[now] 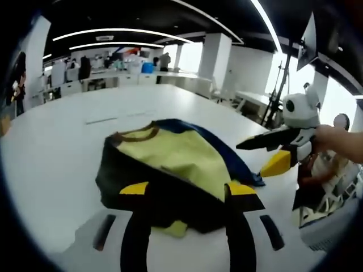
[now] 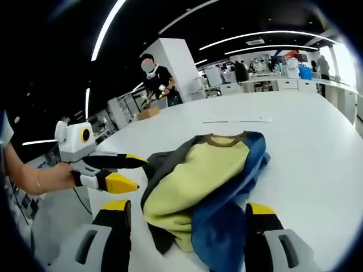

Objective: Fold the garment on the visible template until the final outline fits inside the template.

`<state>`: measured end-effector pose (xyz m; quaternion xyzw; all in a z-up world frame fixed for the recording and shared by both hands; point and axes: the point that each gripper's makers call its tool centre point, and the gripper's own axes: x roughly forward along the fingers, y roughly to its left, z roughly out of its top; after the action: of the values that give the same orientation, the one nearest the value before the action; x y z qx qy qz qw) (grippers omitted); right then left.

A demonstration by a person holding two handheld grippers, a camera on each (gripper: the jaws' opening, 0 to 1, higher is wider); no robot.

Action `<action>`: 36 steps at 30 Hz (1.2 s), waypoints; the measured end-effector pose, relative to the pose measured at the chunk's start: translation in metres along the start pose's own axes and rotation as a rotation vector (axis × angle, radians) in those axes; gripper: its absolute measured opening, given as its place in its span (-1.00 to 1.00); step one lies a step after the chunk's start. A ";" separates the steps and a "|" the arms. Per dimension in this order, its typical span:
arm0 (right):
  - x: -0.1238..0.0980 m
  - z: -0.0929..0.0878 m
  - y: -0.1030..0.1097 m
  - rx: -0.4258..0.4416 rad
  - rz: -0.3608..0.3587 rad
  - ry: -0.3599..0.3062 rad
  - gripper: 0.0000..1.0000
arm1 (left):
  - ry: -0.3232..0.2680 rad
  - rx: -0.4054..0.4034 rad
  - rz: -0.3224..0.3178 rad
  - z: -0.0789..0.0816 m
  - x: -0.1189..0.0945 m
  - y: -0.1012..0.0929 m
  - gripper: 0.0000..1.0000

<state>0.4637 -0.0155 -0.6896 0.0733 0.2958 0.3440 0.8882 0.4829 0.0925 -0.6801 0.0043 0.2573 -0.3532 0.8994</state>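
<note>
I see the yellow, blue and dark garment [image 1: 176, 164] [image 2: 210, 187] bunched on the white table [image 1: 51, 153] [image 2: 317, 141], my left gripper [image 1: 190, 190] [image 2: 127, 170] and right gripper [image 2: 190, 212] [image 1: 266, 153] both spread wide around its near edges, gripping nothing.

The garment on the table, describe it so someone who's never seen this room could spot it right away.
On the big white table lies a crumpled garment, between the two grippers. It is a shirt with a yellow front, a brown collar, one blue side and one dark side, and it is the one coloured thing on the white tabletop.
</note>
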 end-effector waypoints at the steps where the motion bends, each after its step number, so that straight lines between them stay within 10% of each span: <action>1: 0.000 -0.003 0.000 -0.001 -0.003 -0.002 0.53 | -0.006 -0.008 -0.008 -0.001 0.000 -0.003 -0.15; 27: -0.003 -0.047 -0.021 -0.204 -0.177 0.066 -0.97 | 0.060 -0.101 -0.034 -0.025 0.009 -0.022 -1.00; 36: -0.007 -0.038 -0.024 -0.227 -0.191 0.054 -1.00 | 0.050 -0.124 -0.033 -0.021 -0.001 -0.021 -1.00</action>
<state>0.4516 -0.0413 -0.7250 -0.0653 0.2845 0.2909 0.9111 0.4590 0.0811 -0.6939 -0.0468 0.3013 -0.3513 0.8852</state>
